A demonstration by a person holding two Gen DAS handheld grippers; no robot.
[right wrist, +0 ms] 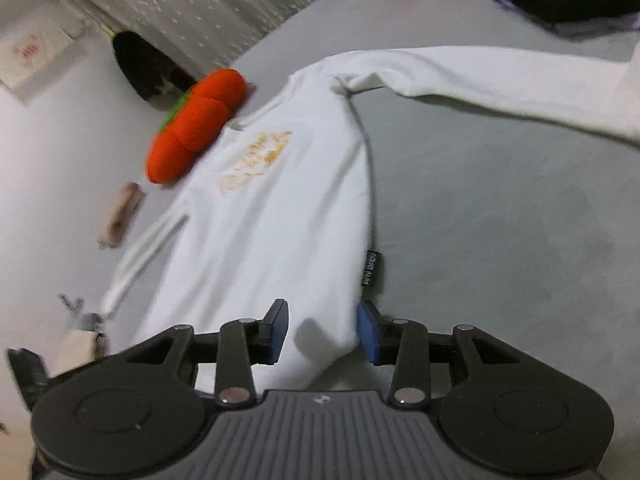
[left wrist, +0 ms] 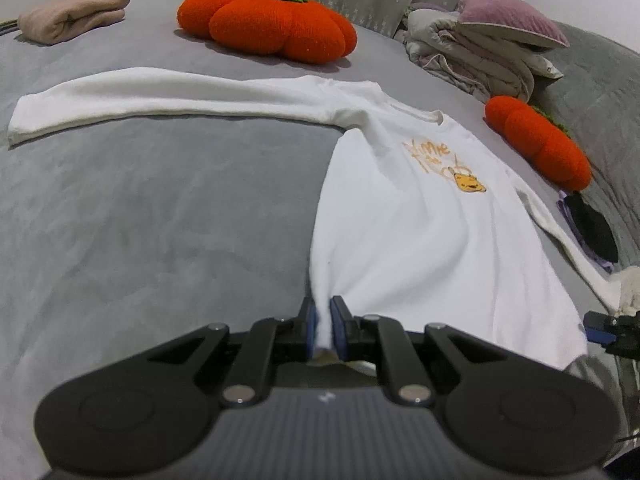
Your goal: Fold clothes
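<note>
A white long-sleeved shirt (left wrist: pixel 400 220) with an orange print lies face up on the grey bed cover (left wrist: pixel 160 220). One sleeve stretches far to the left. My left gripper (left wrist: pixel 323 322) is shut on a bunched bit of the shirt's hem at its near left corner. A blue pad (left wrist: pixel 596 326) of the right gripper shows at the right edge of that view. In the right wrist view my right gripper (right wrist: pixel 323 330) stands open astride the other hem corner of the shirt (right wrist: pixel 272 220). Its pads are apart from the cloth between them. A black label (right wrist: pixel 374 268) sits on the side seam just ahead.
Two orange pumpkin cushions (left wrist: pixel 268 24) (left wrist: pixel 540 140) lie beyond the shirt. A folded pink garment (left wrist: pixel 72 14) sits far left, and stacked bedding with a purple pillow (left wrist: pixel 480 48) far right. A dark item (left wrist: pixel 592 228) lies by the right sleeve.
</note>
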